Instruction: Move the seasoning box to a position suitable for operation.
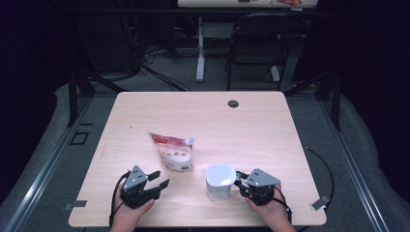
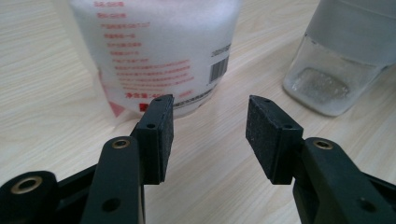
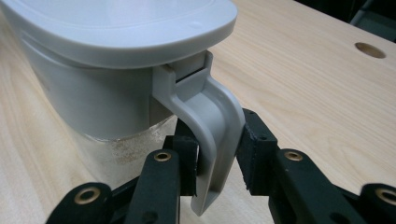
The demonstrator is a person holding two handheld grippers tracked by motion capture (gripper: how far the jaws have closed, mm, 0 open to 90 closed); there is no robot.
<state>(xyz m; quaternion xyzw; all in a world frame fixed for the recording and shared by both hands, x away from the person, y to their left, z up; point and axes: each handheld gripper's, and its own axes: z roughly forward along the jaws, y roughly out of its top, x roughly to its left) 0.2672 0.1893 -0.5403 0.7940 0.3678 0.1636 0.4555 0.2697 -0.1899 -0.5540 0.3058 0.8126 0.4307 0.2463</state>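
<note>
Table (image 1: 203,111): right gripper (image 3: 215,161) jaws clamp jug handle (image 3: 212,126); left gripper (image 2: 209,135) jaws apart.

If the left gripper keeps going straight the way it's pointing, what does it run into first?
Most likely the bottom edge of the white pouch with red print, lying on the table just beyond the left gripper. Its open jaws hold nothing. The clear container sits off to the side.

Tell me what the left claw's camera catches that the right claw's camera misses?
Left gripper view: the pouch with red print and a barcode, and the left claw open over bare wood. Right gripper view: the jug's grey lid and handle, with the right claw closed on that handle, plus a hole in the tabletop. Both show the jug and the wooden table.
</note>
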